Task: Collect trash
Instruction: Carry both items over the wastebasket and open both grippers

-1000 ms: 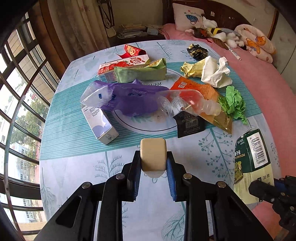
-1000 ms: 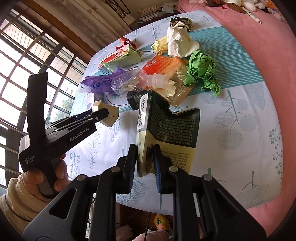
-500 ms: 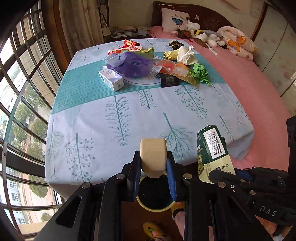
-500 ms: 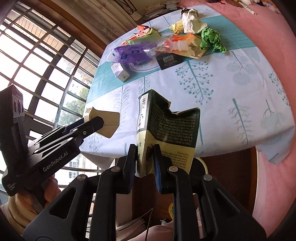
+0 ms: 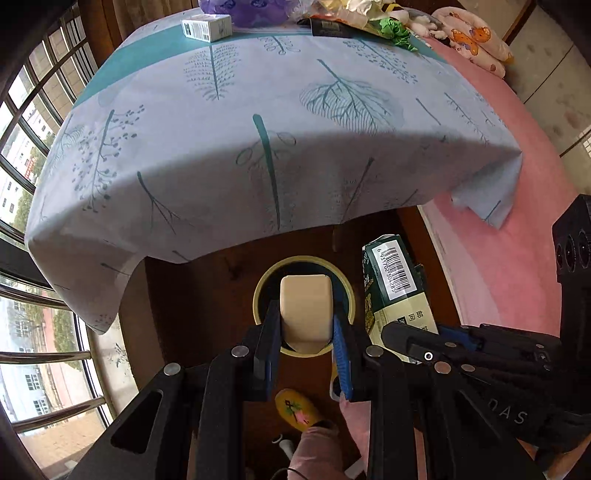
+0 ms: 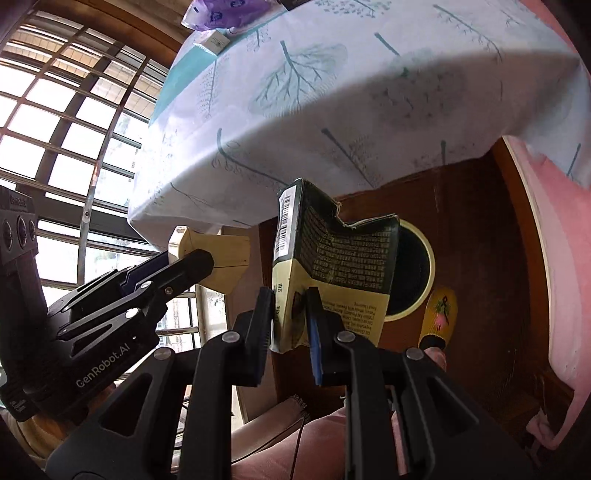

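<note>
My left gripper [image 5: 305,325] is shut on a beige carton [image 5: 304,312] and holds it over the round yellow-rimmed bin [image 5: 266,282] on the floor. My right gripper [image 6: 290,317] is shut on a torn green and cream snack box [image 6: 332,273], held above and left of the bin [image 6: 424,258]. The box also shows in the left wrist view [image 5: 393,280], right of the bin. The left gripper with its carton [image 6: 218,258] shows in the right wrist view.
The table with a leaf-print cloth [image 5: 258,129] overhangs the bin. Trash remains at its far edge: a white box [image 5: 207,26], a purple bag [image 5: 240,9], a green crumpled paper [image 5: 395,31]. A pink bed [image 5: 517,221] lies right. A yellow slipper [image 5: 295,410] is on the floor.
Both grippers have moved back from the table and tilted down toward the floor. The bin is now under the beige carton. Both grips stay shut.
</note>
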Tool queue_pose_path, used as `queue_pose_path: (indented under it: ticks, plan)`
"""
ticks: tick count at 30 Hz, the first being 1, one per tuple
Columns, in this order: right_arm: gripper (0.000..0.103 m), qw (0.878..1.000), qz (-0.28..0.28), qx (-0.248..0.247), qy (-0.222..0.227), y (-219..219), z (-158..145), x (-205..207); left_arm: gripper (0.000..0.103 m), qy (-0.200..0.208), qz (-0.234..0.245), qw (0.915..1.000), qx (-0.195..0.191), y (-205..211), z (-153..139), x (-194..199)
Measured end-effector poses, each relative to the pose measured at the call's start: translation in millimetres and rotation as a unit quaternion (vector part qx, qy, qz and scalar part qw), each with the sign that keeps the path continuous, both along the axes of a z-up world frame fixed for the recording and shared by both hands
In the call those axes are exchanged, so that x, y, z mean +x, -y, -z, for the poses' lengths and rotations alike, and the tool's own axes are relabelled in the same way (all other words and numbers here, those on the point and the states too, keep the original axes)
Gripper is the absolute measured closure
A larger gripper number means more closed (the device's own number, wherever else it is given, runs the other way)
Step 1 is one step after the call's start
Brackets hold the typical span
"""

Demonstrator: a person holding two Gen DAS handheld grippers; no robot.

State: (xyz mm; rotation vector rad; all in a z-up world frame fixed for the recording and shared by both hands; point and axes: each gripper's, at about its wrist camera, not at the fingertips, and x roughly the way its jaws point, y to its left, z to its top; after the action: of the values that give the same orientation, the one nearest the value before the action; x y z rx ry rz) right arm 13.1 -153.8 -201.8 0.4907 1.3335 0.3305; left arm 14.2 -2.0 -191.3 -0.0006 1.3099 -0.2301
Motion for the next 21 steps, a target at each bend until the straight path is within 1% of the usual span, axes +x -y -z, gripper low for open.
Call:
queue_pose_path:
  ticks: [4, 7, 11, 14, 17, 21]
  plan:
    - [0.087, 1.0, 0.009, 0.002, -0.023, 1, 50, -4, 0.078, -0.01, -0.004, 0.9999, 0.004, 8, 54, 2]
    - [0.087, 0.999, 0.018, 0.008, -0.04, 6, 102, 2, 0.078, -0.014, -0.007, 0.9999, 0.005, 13, 101, 9]
    - [0.087, 0.998, 0.021, 0.005, -0.058, 13, 185, 11, 0.078, -0.025, -0.016, 0.9995, 0.01, 14, 168, 23]
    - [0.087, 0.997, 0.026, 0.007, -0.079, 17, 248, 20, 0.078, -0.03, -0.018, 0.9992, 0.02, 14, 212, 29]
    - [0.086, 0.995, 0.021, -0.011, -0.092, 15, 302, 28, 0.078, -0.035, -0.011, 0.9989, 0.029, 13, 247, 33]
    - [0.083, 0.994, 0.003, -0.044, -0.103, 16, 353, 32, 0.076, -0.038, -0.008, 0.9983, 0.044, 12, 277, 33]
